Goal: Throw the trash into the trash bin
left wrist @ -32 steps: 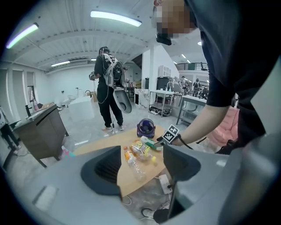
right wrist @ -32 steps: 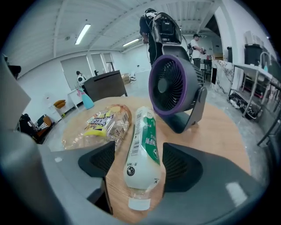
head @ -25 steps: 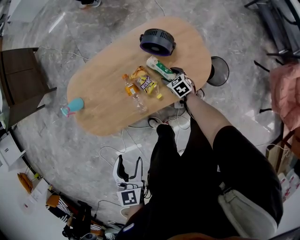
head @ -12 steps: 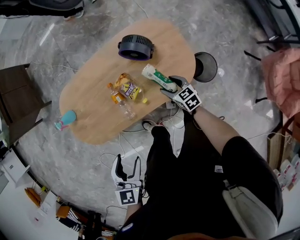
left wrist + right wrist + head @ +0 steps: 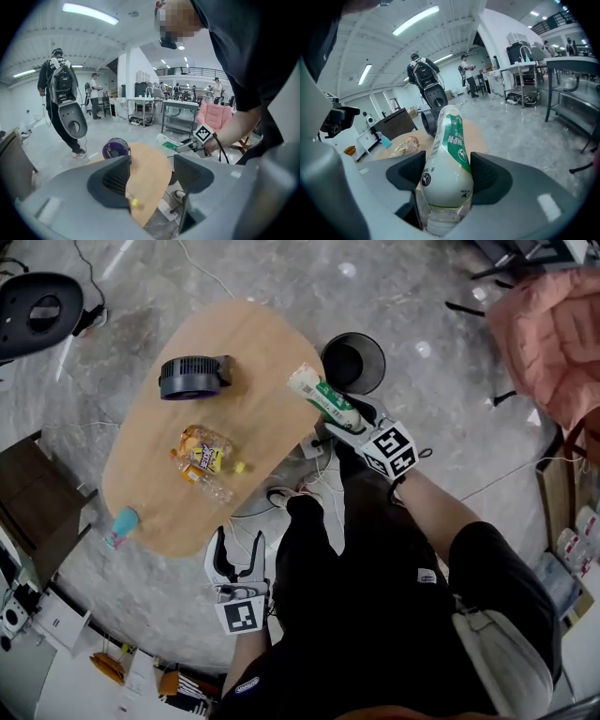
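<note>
I get bright, even light on every feed. Ceiling strip lights (image 5: 89, 13) glow at eleven o'clock in the left gripper view and near twelve in the right gripper view. In the head view the polished floor (image 5: 450, 409) throws small white glare spots at twelve and one o'clock, and shadows stay soft. Both gripper views bow hard at the rim, with dark corners. The left gripper (image 5: 151, 176) looks smeared and out of focus up close; the bottle (image 5: 445, 159) reads sharp.
</note>
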The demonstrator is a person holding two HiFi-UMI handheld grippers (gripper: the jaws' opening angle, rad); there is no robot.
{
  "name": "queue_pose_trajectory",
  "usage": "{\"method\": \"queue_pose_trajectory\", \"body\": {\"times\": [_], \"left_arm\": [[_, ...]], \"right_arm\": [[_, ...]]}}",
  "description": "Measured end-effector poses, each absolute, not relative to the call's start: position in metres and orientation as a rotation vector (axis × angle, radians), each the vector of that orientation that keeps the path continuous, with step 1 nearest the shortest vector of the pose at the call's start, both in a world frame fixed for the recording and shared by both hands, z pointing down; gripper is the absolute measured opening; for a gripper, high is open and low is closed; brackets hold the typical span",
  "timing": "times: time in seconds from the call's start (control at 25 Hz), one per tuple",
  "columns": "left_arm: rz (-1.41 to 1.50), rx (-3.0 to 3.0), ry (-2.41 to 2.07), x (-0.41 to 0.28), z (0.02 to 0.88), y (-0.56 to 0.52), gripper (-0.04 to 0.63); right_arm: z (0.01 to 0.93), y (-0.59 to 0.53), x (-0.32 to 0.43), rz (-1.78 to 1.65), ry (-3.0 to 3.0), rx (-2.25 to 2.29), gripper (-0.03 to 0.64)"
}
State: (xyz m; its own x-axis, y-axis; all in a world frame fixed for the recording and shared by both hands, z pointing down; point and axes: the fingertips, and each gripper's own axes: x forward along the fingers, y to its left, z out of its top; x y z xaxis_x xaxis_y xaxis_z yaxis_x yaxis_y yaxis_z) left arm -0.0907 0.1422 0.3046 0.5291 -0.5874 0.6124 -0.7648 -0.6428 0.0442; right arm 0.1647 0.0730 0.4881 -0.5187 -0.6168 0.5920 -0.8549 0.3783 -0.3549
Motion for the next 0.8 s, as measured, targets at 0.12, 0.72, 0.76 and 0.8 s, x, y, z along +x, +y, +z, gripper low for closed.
{"method": "queue_pose_trajectory", "body": {"times": [0.12, 0.72, 0.76, 0.8], "left_arm": [[0.815, 2.488, -1.085, -0.058, 0.316, 0.123, 0.299], [0.831, 2.555, -0.913, 0.081, 0.362, 0.078, 0.288], [0.823, 2.550, -0.902, 0.083, 0.365, 0.078, 0.288], [0.814, 2.544, -0.885, 0.083, 0.370, 0.080, 0.288]], "right_arm": [[0.491, 0.077, 0.200, 0.914, -2.257, 1.346, 0.327], [0.638, 0.115, 0.320, 1.229, -1.861, 1.359, 0.327], [0.652, 0.114, 0.321, 1.252, -1.826, 1.346, 0.327], [0.667, 0.112, 0.322, 1.275, -1.788, 1.337, 0.327]]}}
